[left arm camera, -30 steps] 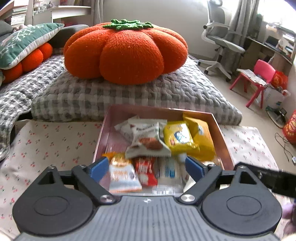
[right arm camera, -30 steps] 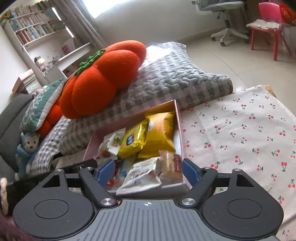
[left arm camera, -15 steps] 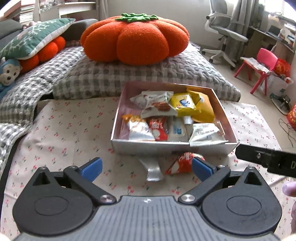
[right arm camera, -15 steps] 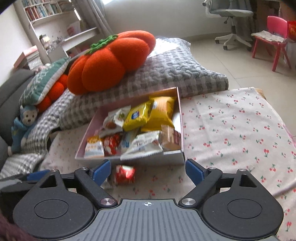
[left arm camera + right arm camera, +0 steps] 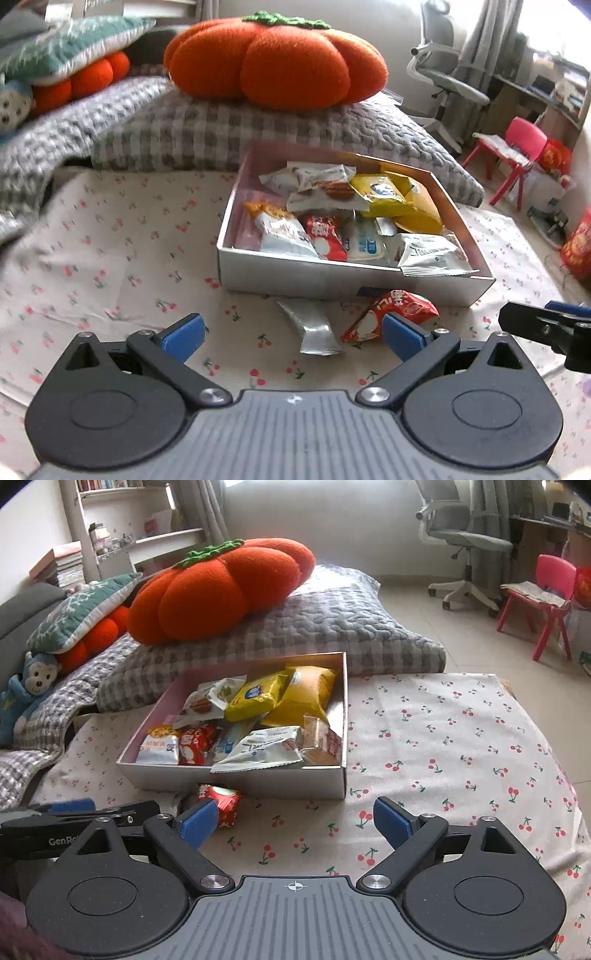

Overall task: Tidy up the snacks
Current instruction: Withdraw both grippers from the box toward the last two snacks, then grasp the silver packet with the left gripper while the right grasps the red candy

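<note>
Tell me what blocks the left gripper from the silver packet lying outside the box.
Nothing visible does. The silver packet lies on the cherry-print cloth ahead of the open left gripper, with the red packet beside it and the box behind.

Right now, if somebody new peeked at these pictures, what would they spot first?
Probably the big orange pumpkin cushion sitting on the grey checked pillow at the back. Next, the open box crammed with snack packets on the cherry-print cloth. Just in front of the box, a red packet and a silver packet lie loose on the cloth.
</note>
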A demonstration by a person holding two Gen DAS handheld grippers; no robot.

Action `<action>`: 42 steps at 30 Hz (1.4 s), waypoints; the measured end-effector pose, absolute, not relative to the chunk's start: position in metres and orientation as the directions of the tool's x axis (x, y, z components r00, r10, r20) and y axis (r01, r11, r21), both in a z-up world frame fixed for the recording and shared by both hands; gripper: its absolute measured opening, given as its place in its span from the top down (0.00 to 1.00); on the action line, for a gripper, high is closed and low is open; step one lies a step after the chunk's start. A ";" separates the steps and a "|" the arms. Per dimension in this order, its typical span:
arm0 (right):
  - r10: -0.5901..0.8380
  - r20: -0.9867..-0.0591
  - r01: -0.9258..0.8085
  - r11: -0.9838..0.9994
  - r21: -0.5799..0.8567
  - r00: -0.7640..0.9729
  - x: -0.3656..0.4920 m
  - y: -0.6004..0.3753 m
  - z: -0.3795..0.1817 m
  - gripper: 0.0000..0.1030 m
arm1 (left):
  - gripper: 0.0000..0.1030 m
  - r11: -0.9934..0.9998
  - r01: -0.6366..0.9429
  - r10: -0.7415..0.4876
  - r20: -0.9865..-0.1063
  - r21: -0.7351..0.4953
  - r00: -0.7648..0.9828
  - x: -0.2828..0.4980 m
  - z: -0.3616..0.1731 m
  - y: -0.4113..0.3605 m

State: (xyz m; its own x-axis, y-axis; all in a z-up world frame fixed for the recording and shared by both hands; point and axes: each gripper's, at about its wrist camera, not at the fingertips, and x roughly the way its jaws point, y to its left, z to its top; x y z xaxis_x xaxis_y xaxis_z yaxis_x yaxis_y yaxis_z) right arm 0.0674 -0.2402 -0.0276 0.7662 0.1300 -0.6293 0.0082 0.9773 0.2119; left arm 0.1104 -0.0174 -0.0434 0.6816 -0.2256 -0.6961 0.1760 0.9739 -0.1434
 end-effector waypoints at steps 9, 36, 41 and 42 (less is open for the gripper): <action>0.125 -0.641 0.047 0.968 0.245 0.757 0.074 -0.247 -0.038 0.07 | 0.19 0.959 0.176 -0.283 -0.708 -0.223 0.647 0.118 -0.059 -0.017; 0.228 -0.683 -0.006 0.950 0.312 0.694 0.100 -0.222 -0.059 0.07 | 0.80 0.928 0.175 -0.368 -0.737 -0.329 0.567 0.115 -0.066 0.016; 0.252 -0.690 0.009 0.936 0.351 0.678 0.108 -0.216 -0.066 0.08 | 0.79 0.919 0.236 -0.394 -0.732 -0.316 0.555 0.106 -0.066 0.029; 0.255 -0.691 0.011 0.934 0.356 0.677 0.110 -0.215 -0.067 0.08 | 0.79 0.917 0.250 -0.398 -0.730 -0.310 0.556 0.104 -0.066 0.030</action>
State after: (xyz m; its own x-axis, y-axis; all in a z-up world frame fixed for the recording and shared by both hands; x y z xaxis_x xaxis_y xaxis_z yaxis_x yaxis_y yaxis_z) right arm 0.1099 -0.2146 -0.0674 0.6766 0.2553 -0.6907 0.0111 0.9343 0.3563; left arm 0.1036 0.0304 -0.0661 0.5560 -0.3979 -0.7297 0.2500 0.9174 -0.3098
